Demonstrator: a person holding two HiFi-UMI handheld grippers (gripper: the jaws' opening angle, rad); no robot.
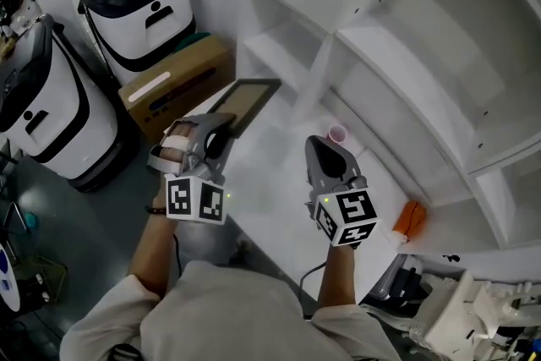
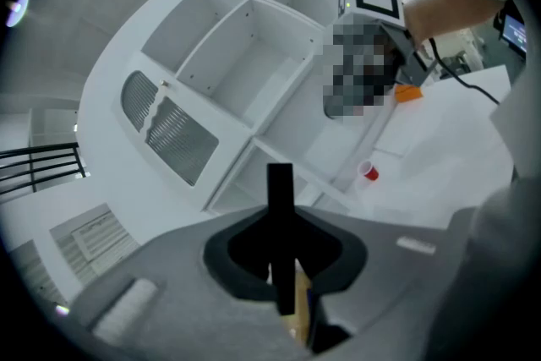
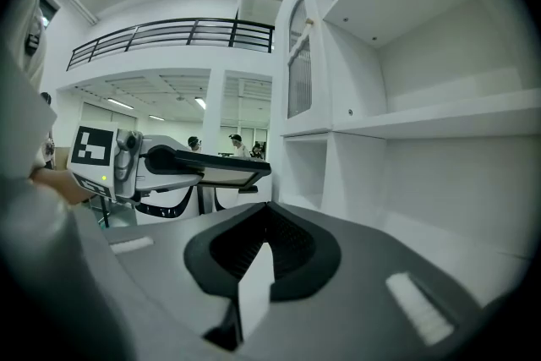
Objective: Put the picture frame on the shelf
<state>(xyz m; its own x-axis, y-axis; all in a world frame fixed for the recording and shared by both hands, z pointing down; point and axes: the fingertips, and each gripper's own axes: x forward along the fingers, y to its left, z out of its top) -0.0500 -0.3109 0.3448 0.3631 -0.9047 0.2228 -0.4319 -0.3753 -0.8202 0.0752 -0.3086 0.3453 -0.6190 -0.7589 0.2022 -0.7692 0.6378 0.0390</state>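
Head view, left gripper (image 1: 221, 131) jaws clamping picture frame (image 1: 251, 100), shelf (image 1: 382, 36) ahead

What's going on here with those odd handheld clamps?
A person holds a two-jaw gripper in each hand. The left gripper is clamped on a dark picture frame, held roughly flat before a white shelf unit. The right gripper is shut and empty. The frame is not yet on a shelf.
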